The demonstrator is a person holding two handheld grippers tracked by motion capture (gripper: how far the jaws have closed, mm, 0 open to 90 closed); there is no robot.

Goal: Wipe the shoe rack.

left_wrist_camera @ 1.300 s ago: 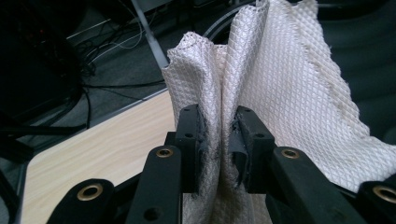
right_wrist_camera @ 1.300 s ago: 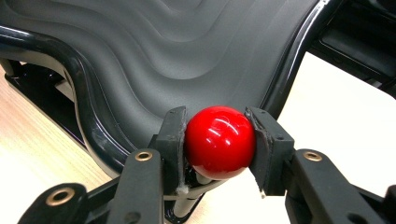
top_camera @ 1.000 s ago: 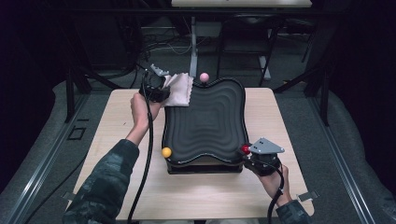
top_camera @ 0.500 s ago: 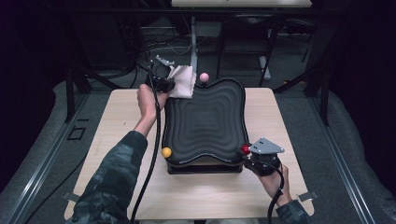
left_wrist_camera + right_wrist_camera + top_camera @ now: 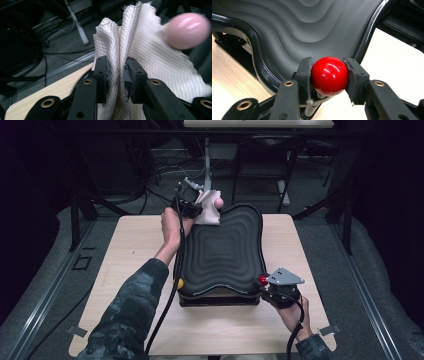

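Left claw (image 5: 116, 75) clamped on cloth (image 5: 140, 50), now shifted from tray (image 5: 220, 252) corner to pink knob (image 5: 218, 199) just beyond; probably wiping it. Right claw (image 5: 327, 76) clamped on red knob (image 5: 329, 75).

In the high view the light falls from above onto the pale table (image 5: 220, 330), which is evenly bright, while the floor and everything beyond its far edge sink into near black and the picture is soft and slightly grainy. In the left gripper view the white cloth (image 5: 140, 50) is sharp enough to show its weave, but the pink ball (image 5: 187, 30) at the upper right is smeared with blur and carries pale glare streaks, and the background is dim. The right gripper view is bright and crisp: the red ball (image 5: 329, 75) shows small white highlights, the black tray (image 5: 312, 27) has a soft sheen along its ripples and glossy rim, and the lines bow near the frame edges.
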